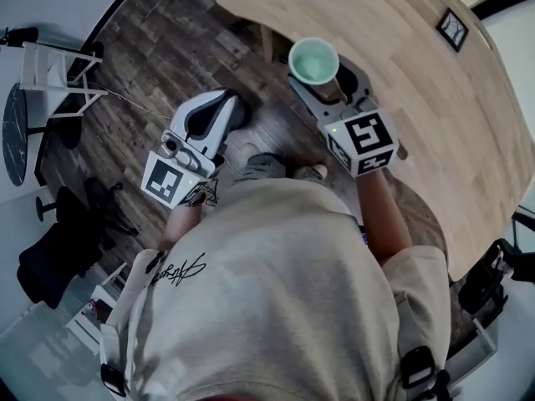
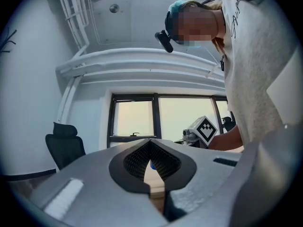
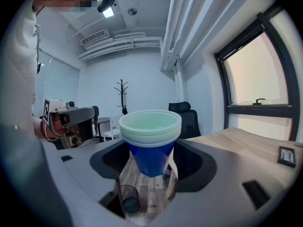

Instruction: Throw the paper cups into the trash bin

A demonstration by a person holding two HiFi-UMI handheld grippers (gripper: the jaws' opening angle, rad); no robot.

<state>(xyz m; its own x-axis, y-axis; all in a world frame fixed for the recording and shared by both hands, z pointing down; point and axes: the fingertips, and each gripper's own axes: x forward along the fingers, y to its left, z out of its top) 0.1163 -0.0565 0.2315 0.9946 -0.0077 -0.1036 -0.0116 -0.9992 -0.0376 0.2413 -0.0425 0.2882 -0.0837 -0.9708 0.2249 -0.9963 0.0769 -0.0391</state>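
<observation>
A stack of blue paper cups with pale rims is held upright in my right gripper, whose jaws are shut on the blue sides. In the head view the cups show from above at the wooden table's near edge, with my right gripper under them. Below the cups, a small dark round bin stands on the floor. My left gripper hangs over the floor to the left. Its jaws meet at the tips with nothing between them.
The light wooden table fills the right side and carries a small framed item. A white stool and a black office chair stand at the left. Another office chair and a coat rack are farther off.
</observation>
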